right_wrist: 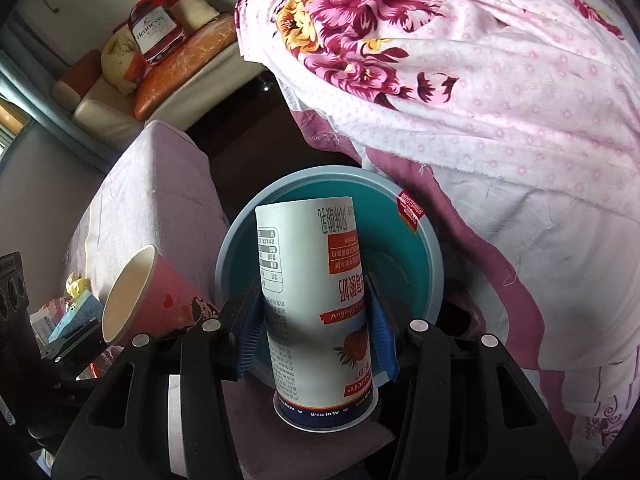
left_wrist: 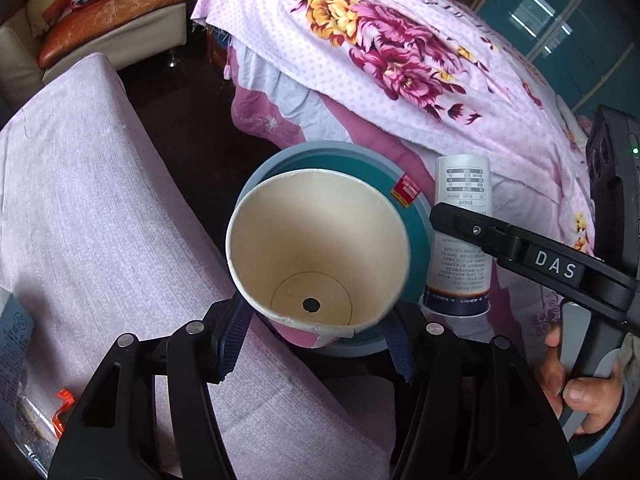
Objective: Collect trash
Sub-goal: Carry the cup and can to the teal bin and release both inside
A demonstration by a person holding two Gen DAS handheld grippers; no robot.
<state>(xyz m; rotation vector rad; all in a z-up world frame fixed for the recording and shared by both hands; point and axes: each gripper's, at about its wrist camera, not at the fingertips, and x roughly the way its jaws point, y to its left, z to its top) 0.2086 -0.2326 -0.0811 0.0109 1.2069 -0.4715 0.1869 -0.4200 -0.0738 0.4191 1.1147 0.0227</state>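
Note:
A white-lined paper cup [left_wrist: 320, 240] with a pink outside [right_wrist: 160, 300] sits tilted between the blue pads of my left gripper [left_wrist: 316, 320], which is shut on its lower wall. Its mouth faces the camera, above the near rim of a round teal bin [left_wrist: 256, 176]. My right gripper [right_wrist: 312, 292] is shut on a tall white yogurt cup [right_wrist: 312, 280], held upside down over the same bin [right_wrist: 436, 256]. In the left wrist view the yogurt cup [left_wrist: 460, 264] hangs just right of the bin, with one black finger [left_wrist: 452, 220] across it.
A lilac padded bench [left_wrist: 80, 200] runs along the bin's left, with wrappers [left_wrist: 16, 340] at its near end. A floral bedsheet [left_wrist: 400, 60] drapes down behind and right of the bin. A sofa with a Hennessy bag [right_wrist: 152, 28] stands at the back. A person's hand [left_wrist: 580, 392] grips the right handle.

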